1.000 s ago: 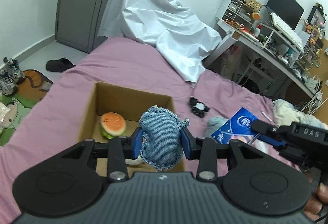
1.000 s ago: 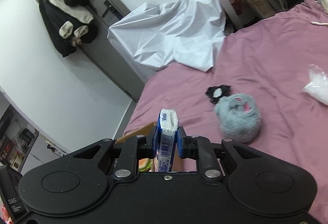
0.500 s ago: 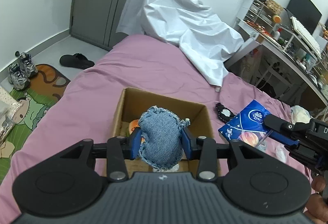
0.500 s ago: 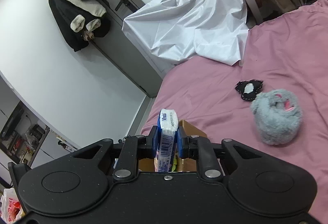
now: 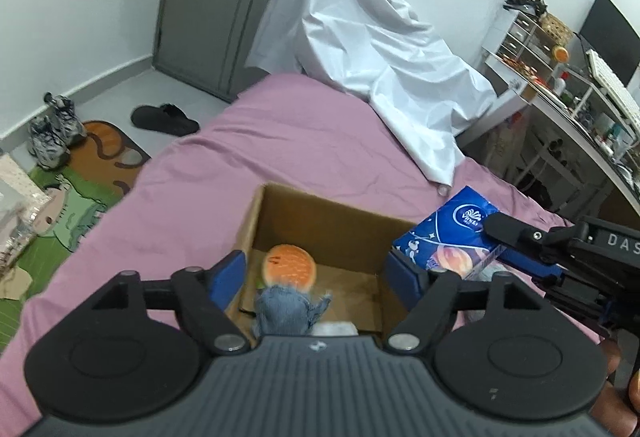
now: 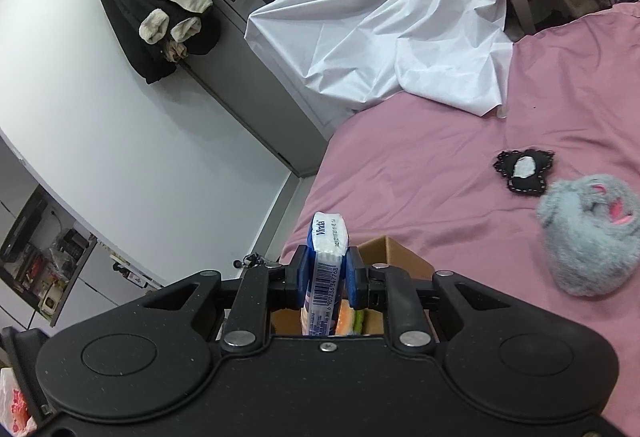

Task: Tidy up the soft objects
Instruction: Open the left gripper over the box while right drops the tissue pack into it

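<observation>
My left gripper (image 5: 316, 273), jaws just spread wide, drops the denim toy (image 5: 289, 313) into the box (image 5: 320, 221) beside the burger (image 5: 290, 269), while my right gripper (image 6: 327, 279) clamps the tissue pack (image 6: 326, 261) near the box; the grey plush (image 6: 588, 237) and black patch (image 6: 524, 171) wait on the bed (image 6: 420, 177).

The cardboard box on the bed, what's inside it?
In the cardboard box lie a burger-shaped plush and a denim toy, below the left gripper's just-opened fingers. Something pale lies beside the denim toy, too blurred to name. The gripper's body covers the near end.
</observation>
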{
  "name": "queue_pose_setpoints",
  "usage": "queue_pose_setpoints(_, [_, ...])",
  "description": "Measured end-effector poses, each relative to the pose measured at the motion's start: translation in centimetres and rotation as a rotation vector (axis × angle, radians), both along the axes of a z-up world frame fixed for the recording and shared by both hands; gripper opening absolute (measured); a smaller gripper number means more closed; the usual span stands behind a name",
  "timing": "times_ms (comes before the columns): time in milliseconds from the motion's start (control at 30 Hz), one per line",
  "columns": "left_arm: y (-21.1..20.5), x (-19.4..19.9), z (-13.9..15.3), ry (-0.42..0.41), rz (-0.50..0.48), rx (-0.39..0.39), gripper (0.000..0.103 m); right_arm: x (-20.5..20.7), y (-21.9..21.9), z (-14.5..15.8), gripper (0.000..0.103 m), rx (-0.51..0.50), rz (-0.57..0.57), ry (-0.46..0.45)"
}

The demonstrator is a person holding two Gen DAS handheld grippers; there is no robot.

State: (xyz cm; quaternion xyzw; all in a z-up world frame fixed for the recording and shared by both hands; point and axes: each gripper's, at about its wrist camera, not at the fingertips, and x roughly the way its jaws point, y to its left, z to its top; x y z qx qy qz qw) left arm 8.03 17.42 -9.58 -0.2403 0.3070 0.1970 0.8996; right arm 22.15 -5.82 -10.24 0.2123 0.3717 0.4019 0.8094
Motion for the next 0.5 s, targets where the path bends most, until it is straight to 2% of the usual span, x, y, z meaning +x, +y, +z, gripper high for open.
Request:
queue_pose_setpoints(100, [0.3, 0.0, 0.5, 0.003, 0.027, 0.022, 0.078, 0.0, 0.7, 0.1, 0.028, -0.015, 0.008, 0.001])
queue_pose_setpoints(133, [0.2, -0.1, 0.5, 0.001, 0.035, 0.023, 0.078, 0.0, 0.7, 0.0, 0.044, -0.023, 0.006, 0.010])
queue_pose_setpoints(200, [0.0, 0.0, 0.6, 0.000, 0.043, 0.021, 0.079, -0.1, 0.1, -0.1, 0.060, -0.016, -0.004, 0.015])
queue_pose_setpoints(300, [-0.4, 0.0, 0.7, -0.017, 0.045, 0.019, 0.085, -0.3, -1.0, -0.2, 0.061, -0.035, -0.016, 0.018])
queue_pose_setpoints(500, [-1.5, 0.2, 1.2, -0.042, 0.049, 0.032, 0.087, -0.6, -4.3, -0.4, 0.076, -0.098, -0.083, 0.012])
